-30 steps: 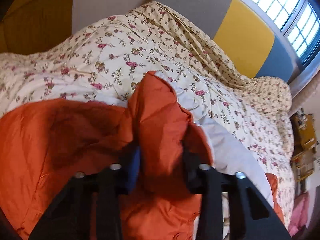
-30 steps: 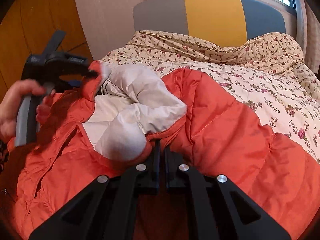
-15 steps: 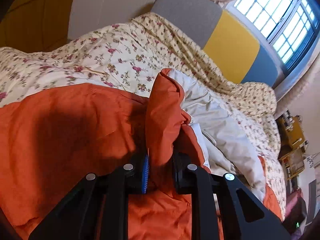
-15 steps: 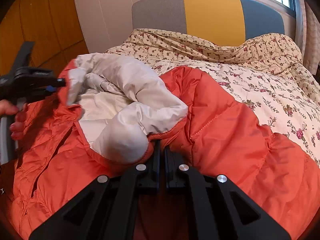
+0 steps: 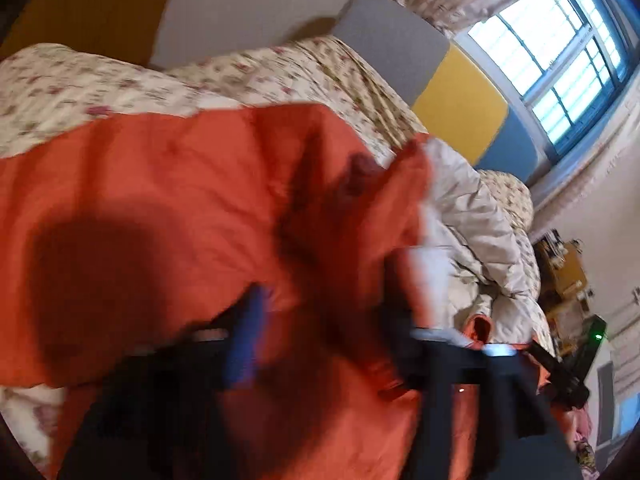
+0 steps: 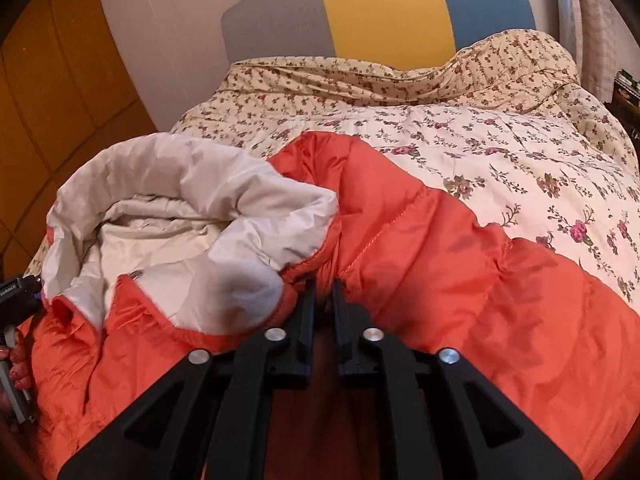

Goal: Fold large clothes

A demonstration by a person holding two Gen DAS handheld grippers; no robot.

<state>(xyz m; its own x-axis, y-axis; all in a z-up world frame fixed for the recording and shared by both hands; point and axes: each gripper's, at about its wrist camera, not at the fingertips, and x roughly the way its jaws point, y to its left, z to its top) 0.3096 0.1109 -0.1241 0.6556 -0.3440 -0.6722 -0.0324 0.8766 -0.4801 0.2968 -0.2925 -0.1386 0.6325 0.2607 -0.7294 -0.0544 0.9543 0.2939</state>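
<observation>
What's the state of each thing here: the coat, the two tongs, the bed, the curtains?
Jacket: rumpled on the bed, part turned over, pale lining showing.
Left tongs: open, blurred, orange fabric between the fingers.
Right tongs: shut on the jacket.
Quilt: spread over the bed, creased.
Curtain: drawn aside, window uncovered.

Floral quilt (image 6: 500, 152) lies bare beyond the orange jacket (image 6: 460, 264); headboard (image 6: 380, 12) bounds its far edge
</observation>
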